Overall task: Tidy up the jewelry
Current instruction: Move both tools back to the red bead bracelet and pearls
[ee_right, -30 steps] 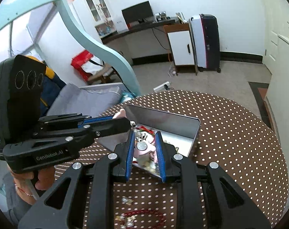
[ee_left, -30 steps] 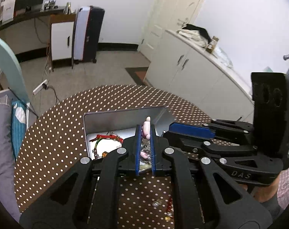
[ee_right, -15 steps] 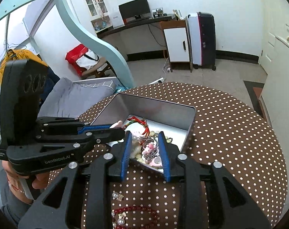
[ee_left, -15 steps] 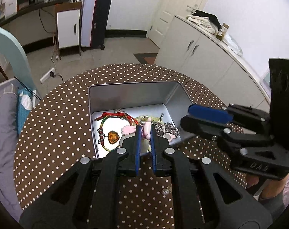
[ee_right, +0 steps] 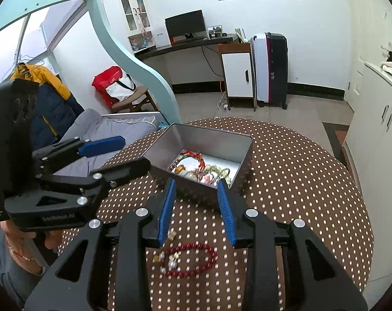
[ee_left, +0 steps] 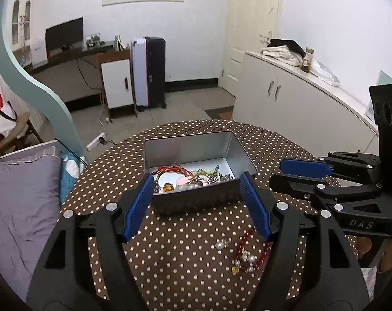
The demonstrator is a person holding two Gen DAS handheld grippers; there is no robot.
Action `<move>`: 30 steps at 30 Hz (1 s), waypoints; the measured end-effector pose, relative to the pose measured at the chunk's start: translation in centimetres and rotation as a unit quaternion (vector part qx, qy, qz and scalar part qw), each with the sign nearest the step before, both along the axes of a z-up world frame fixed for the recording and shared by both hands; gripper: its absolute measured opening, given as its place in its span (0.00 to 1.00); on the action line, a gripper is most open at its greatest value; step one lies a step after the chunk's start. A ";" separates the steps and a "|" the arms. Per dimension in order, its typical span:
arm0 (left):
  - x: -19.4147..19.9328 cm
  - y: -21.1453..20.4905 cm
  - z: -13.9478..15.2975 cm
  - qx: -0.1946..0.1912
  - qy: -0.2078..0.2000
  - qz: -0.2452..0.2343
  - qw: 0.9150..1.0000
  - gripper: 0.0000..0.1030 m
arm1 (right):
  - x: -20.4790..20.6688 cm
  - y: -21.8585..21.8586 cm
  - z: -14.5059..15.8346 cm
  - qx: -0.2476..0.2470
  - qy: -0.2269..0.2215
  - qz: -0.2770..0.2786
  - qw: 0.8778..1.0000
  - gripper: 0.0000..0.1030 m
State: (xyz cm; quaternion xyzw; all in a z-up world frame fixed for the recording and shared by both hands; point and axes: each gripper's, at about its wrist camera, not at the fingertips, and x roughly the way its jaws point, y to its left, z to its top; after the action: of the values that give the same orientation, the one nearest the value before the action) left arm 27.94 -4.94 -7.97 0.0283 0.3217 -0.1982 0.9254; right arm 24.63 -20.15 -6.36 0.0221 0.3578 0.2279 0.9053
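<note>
While both claws open, rectangular metal tin (ee_left: 193,146), red beaded bracelet (ee_right: 193,259).

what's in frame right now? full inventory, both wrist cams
metal tin: 1, silver, open, middle of table, mixed jewelry inside
red bead bracelet: 1, dark red, on table before tin
pearl earrings: a few, white and gold, loose beside bracelet
table: 1, round, brown cloth with white dots
suitcase: 1, black and white, upright by far wall
monitor: 1, black, on desk
red bag: 1, on wooden chair
left gripper: black, blue pads, jaws opening, nothing between
right gripper: black, blue pads, jaws opening, nothing between
</note>
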 end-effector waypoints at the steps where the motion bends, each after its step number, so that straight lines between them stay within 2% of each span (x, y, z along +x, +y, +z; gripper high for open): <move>1: -0.6 0.1 0.1 0.002 -0.004 0.003 1.000 0.67 | -0.4 0.1 0.0 -0.001 0.000 0.002 1.000 0.31; 11: -3.4 0.3 -1.3 0.019 -0.005 0.012 1.000 0.68 | -3.1 0.9 -1.9 -0.028 0.011 0.011 0.999 0.35; 20: -4.3 3.0 -4.5 0.023 0.027 0.038 0.999 0.68 | -4.1 4.0 -7.0 -0.095 0.046 0.051 0.993 0.36; 30: -3.8 4.2 -6.2 0.021 0.050 0.048 0.997 0.68 | -3.5 7.1 -9.3 -0.152 0.034 0.083 0.984 0.35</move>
State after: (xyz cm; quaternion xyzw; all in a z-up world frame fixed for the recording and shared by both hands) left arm 24.12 -0.73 -14.19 0.0218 0.3729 -0.1478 0.9158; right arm 21.17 -13.10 -15.63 -0.1378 0.4197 0.2439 0.8634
